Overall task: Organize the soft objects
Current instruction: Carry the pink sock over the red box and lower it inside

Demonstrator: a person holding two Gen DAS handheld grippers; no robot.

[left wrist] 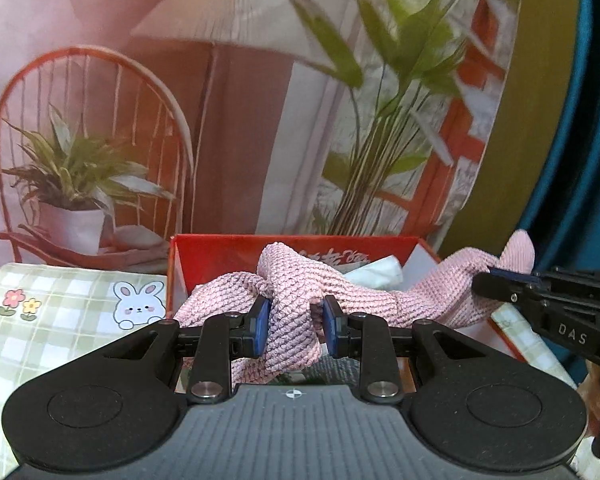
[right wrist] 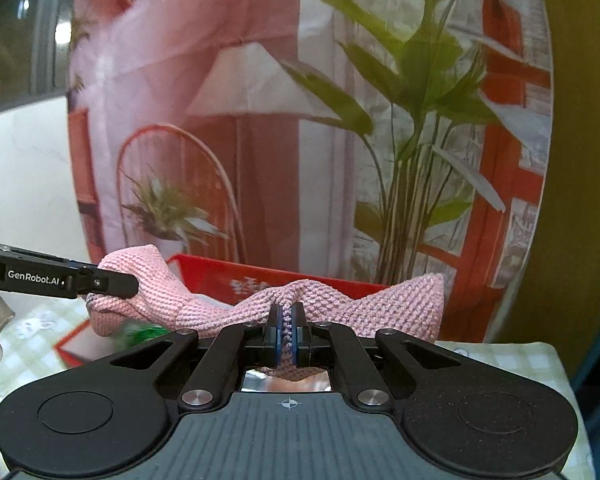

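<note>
Pink knit cloth (right wrist: pixel 340 304) pinched tight in the nearly closed right gripper (right wrist: pixel 287 334), blue pads (right wrist: pixel 277 336) pressing one fold. Left gripper (left wrist: pixel 293 326) part-open, pads (left wrist: pixel 262 326) flanking a bunched fold, firm grip not confirmable. Cloth spanned between both grippers above the red box (left wrist: pixel 220 256) on the checked tablecloth (left wrist: pixel 60 320), likely for straightening or folding before stowing.

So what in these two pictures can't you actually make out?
- Inside of the red box, both views: the pink knitted cloth drapes over it; only a white scrap shows.
- Green thing, right wrist view: blurred, half under the cloth.
- White print on the box, both views: partly covered, unreadable.
- Tablecloth: cut off by the left claw body and frame edges.
- Right claw: cloth end behind it hidden.
</note>
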